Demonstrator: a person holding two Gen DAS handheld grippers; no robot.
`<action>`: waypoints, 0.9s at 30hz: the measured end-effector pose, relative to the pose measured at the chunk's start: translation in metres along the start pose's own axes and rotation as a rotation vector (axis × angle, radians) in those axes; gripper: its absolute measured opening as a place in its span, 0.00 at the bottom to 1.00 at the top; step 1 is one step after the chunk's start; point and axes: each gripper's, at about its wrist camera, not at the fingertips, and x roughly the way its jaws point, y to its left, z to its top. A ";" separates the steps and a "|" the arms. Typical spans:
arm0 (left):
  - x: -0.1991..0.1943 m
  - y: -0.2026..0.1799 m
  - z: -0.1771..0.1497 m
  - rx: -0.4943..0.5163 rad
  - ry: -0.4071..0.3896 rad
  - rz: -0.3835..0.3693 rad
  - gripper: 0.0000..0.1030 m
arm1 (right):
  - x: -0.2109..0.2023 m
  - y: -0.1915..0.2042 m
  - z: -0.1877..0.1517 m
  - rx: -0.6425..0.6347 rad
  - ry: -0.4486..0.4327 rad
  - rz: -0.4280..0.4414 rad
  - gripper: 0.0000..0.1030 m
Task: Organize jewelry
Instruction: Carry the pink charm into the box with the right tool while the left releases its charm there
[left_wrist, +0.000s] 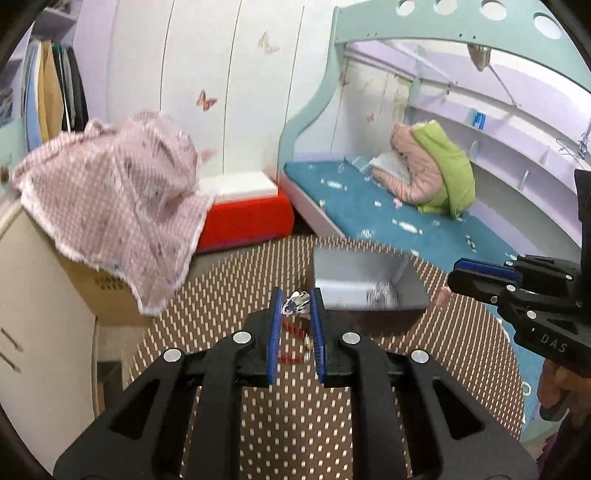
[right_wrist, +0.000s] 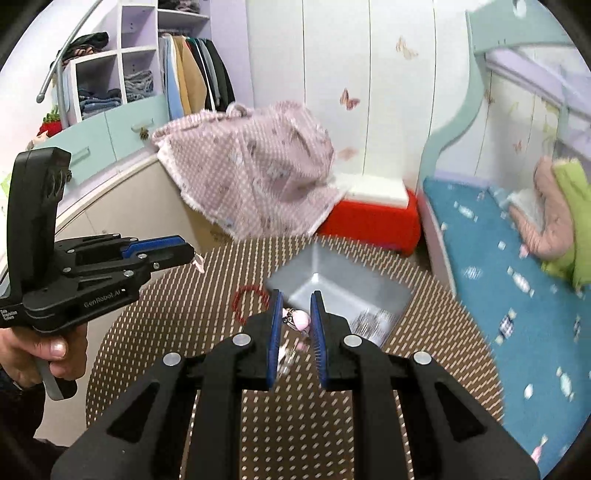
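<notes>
My left gripper (left_wrist: 296, 300) is shut on a small silvery jewelry piece (left_wrist: 297, 305), held above the round brown dotted table (left_wrist: 295, 413). In the right wrist view my right gripper (right_wrist: 296, 301) is shut on a pink and silver jewelry piece (right_wrist: 295, 318). An open grey box (left_wrist: 354, 277) (right_wrist: 343, 284) stands on the table just beyond both grippers, with something silvery (left_wrist: 380, 295) (right_wrist: 371, 321) lying in it. A red bead bracelet (right_wrist: 245, 299) (left_wrist: 291, 330) lies on the table left of the box. Each view shows the other gripper (left_wrist: 452, 275) (right_wrist: 190, 253) from the side.
A pink checked cloth (left_wrist: 110, 206) hangs over a cardboard box (left_wrist: 99, 291) and a cabinet to the left. A red and white stool (left_wrist: 243, 218) stands behind the table. A bed with a blue cover (left_wrist: 369, 206) and jackets lies to the right. A hand (right_wrist: 40, 354) holds the left gripper's handle.
</notes>
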 end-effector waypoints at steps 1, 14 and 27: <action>-0.001 -0.002 0.007 0.005 -0.014 0.001 0.15 | -0.002 -0.002 0.008 -0.002 -0.012 -0.008 0.14; 0.036 -0.029 0.086 0.047 -0.028 -0.070 0.15 | 0.027 -0.039 0.053 0.056 0.013 -0.008 0.14; 0.121 -0.031 0.072 0.037 0.140 -0.085 0.15 | 0.094 -0.059 0.036 0.154 0.162 0.032 0.14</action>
